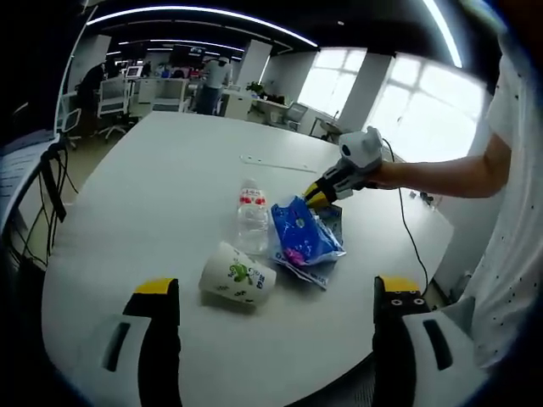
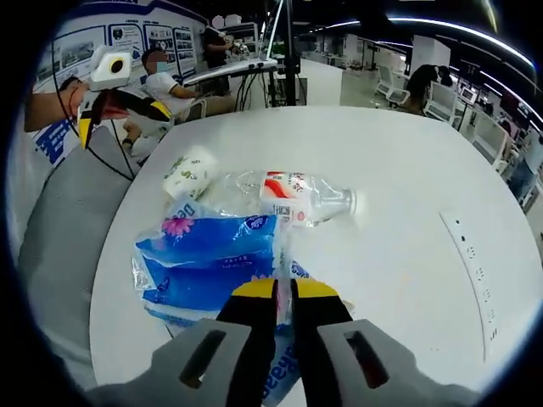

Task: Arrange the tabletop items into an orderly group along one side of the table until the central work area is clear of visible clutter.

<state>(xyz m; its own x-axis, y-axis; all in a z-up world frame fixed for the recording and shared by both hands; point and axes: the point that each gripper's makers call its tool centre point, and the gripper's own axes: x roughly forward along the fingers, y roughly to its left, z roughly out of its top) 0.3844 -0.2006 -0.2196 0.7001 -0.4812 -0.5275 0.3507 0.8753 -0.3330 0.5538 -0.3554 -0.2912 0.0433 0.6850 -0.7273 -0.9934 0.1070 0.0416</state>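
Right tongs [image 2: 284, 292] pinch the edge of the crinkly blue plastic tissue pack [image 2: 208, 263], presumably to drag it aside, with the clear plastic bottle [image 2: 293, 197] and white paper cup [image 2: 188, 172] lying beyond, while the left tongs [image 1: 276, 297] hover spread near the table [image 1: 153, 186] edge.

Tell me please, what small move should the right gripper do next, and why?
Probably drag the blue tissue pack toward one table edge. The right gripper appears shut on the pack's wrapper, so it is already held. The plastic bottle and paper cup lie on their sides next to it, near the middle of the white table. The left gripper is open, free for the cup.
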